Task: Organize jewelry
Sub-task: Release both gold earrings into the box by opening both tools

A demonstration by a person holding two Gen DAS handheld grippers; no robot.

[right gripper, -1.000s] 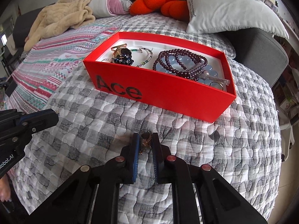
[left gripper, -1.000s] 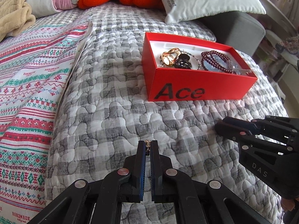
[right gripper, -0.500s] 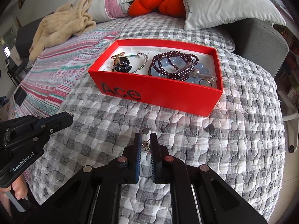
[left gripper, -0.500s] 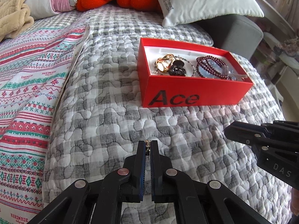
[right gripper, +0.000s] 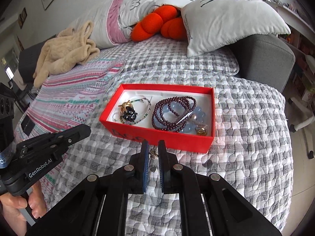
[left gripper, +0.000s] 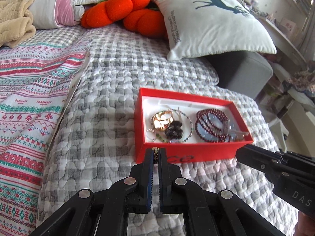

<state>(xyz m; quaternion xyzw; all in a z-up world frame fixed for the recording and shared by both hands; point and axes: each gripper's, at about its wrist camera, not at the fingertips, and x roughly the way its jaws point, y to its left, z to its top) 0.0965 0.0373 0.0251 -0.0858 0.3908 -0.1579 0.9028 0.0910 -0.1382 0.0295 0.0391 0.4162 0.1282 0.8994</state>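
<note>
Jewelry pinched in both my claws, short of the red box [right gripper: 163, 139] on the quilt [left gripper: 94, 122].
My left gripper [left gripper: 155, 153] is clamped on one small chain piece [left gripper: 155, 151], my right gripper [right gripper: 153, 151] on one little charm [right gripper: 152, 154]. I judge it best to carry each over the near wall, lower into bare lining, then release. One box; inside, one dark beaded strand [right gripper: 173, 110], one gold piece [right gripper: 126, 105], one ring [right gripper: 200, 131]; the other pieces I can't count.

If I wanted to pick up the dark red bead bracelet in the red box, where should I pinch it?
Probably from straight above, pinching the coiled strands on the dark red bead bracelet at its left side, nearest the middle of the red box. There the loops lie bunched and flat with bare white lining beside them. Its right side is tangled with the pale blue beads and close to the wall.
</note>
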